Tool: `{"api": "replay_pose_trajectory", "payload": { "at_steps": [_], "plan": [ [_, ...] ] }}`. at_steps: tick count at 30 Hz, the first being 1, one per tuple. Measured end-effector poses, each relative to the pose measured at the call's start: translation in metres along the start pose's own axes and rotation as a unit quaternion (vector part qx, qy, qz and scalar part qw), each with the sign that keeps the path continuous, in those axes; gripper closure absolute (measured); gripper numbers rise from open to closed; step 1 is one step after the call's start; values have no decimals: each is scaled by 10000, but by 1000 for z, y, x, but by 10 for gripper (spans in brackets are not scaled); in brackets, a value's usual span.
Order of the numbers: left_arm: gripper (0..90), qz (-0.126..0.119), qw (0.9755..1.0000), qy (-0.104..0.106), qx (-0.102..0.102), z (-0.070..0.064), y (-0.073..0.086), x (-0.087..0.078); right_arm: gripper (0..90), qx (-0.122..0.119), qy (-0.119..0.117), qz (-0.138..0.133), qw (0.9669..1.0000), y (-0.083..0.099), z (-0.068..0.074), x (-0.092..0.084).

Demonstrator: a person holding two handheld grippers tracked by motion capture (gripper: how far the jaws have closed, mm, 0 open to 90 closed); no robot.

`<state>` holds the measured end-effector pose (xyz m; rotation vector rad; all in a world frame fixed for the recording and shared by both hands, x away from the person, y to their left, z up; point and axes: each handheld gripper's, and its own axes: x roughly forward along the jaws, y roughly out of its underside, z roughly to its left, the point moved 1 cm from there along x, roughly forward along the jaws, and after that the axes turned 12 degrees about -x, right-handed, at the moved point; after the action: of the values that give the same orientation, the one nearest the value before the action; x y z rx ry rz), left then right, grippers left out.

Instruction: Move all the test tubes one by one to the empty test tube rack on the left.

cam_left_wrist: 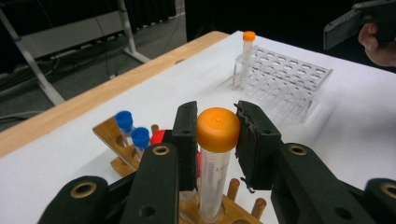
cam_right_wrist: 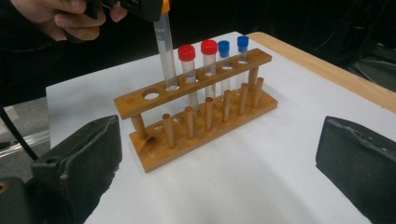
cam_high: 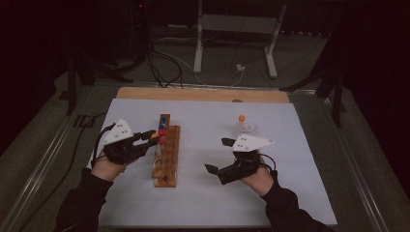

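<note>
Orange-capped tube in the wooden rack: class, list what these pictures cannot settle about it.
- Bottom of the orange-capped tube: left gripper view, cut off by the lower edge and left hand-held gripper.
- Its cap: right gripper view, cut off by the top edge.
- Its printed markings: too small.
- Wooden rack holes: high view, too dim.

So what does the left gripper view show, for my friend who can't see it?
The left gripper pinches an orange-capped tube by its cap, its bottom in a wooden rack holding blue-capped tubes. Farther off, a clear plastic rack holds another orange-capped tube.
</note>
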<state>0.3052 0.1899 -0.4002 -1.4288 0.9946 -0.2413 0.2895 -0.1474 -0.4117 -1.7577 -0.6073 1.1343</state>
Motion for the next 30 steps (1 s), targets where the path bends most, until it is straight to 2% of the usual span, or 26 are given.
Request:
{"api": "replay_pose_trajectory", "payload": {
  "at_steps": [9, 30],
  "plan": [
    [715, 321, 9995, 26, -31, 2, 13, 17, 5, 37, 10, 5, 10000, 0, -1, -1],
    [715, 554, 9983, 31, -190, 7, 27, 25, 5, 60, 20, 5, 10000, 1, -3, -2]
  ]
}}
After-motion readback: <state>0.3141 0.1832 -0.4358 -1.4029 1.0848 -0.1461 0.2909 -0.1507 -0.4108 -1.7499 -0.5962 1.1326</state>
